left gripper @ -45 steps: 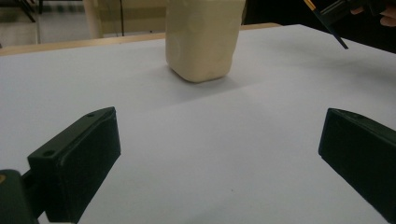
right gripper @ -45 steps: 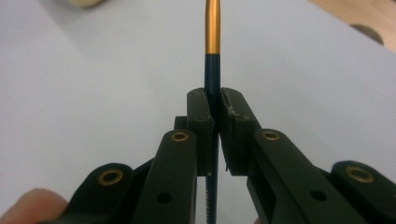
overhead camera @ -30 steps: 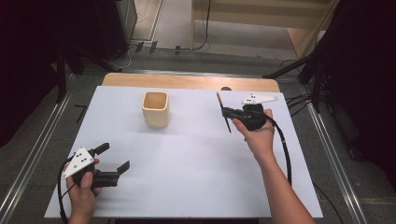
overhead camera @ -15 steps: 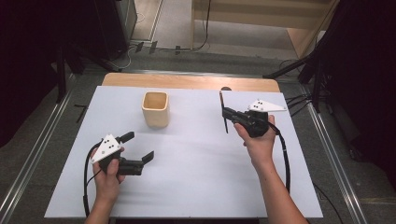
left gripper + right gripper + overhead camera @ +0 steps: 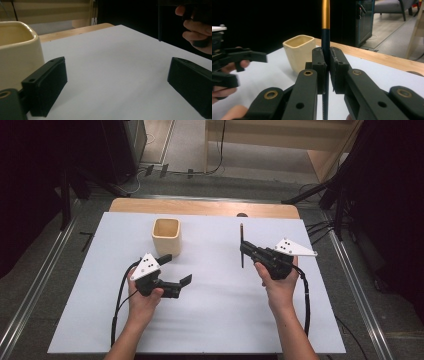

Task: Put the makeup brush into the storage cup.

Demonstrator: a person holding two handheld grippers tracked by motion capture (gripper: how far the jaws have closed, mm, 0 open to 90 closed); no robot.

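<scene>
- Pinching a slim dark pen with a gold upper barrel (image 5: 325, 32), the right gripper (image 5: 325, 67) holds it upright.
- Left gripper (image 5: 176, 269) spread wide beside the cream square ceramic cup (image 5: 166, 236).

White table sheet (image 5: 210, 320) over a wooden tabletop (image 5: 200, 207), metal floor rails (image 5: 30, 295), cables (image 5: 190, 171) beyond.

No readable text, label, brand, number or sign anywhere. Cup (image 5: 166, 236) plain, unmarked. Pen (image 5: 325, 37) bears no lettering. White surface (image 5: 215, 320) blank. Tongs plates show screw dots, no writing.
</scene>
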